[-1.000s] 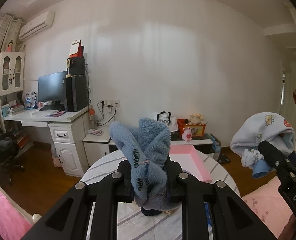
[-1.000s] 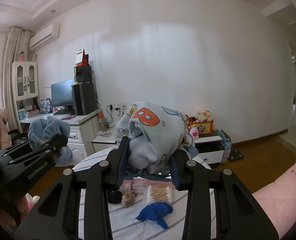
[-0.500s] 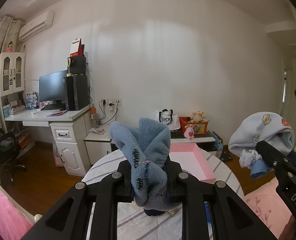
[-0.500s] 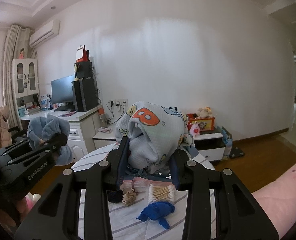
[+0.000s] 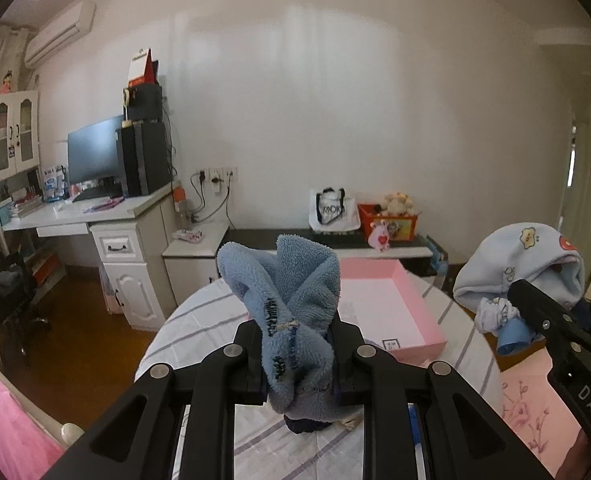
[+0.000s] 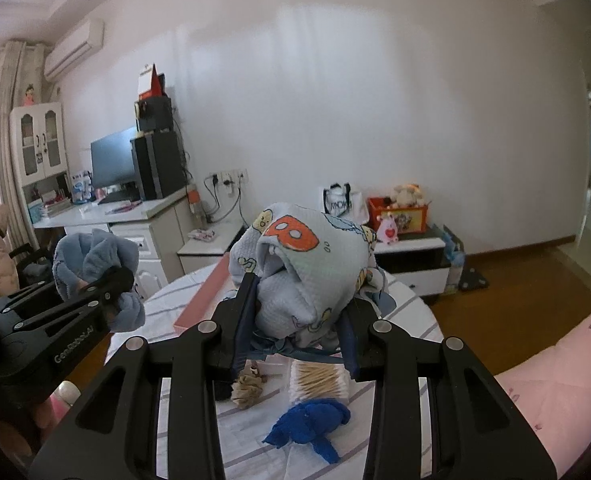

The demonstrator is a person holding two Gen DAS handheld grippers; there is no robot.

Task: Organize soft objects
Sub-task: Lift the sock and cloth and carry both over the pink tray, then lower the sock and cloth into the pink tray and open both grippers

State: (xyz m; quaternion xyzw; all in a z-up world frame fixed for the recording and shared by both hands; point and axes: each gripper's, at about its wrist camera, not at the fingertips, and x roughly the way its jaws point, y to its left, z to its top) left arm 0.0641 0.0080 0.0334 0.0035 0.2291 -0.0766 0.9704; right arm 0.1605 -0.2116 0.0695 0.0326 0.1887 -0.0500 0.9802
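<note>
My left gripper [image 5: 297, 354] is shut on a fluffy blue sock [image 5: 285, 300] that stands up between its fingers, above the near part of a round striped table [image 5: 199, 320]. My right gripper [image 6: 295, 328] is shut on a bunched pale-blue cartoon-print cloth [image 6: 307, 264]. An open pink box [image 5: 391, 304] sits on the table beyond the sock, a little to the right. In the left wrist view the right gripper [image 5: 535, 312] shows at the right with its cloth [image 5: 523, 264]. In the right wrist view the left gripper [image 6: 111, 284] shows at the left with the sock [image 6: 95, 256].
On the table under my right gripper lie a dark-blue cloth [image 6: 311, 428], a box of cotton swabs [image 6: 319, 380] and a beige scrunchie [image 6: 247, 390]. A white desk with a monitor [image 5: 95, 156] stands at the left. A low TV bench [image 5: 335, 240] with toys runs along the back wall.
Both grippers have moved forward over the table with their loads: the pink box and table items appear nearer and lower in view. Neither grip has changed.
</note>
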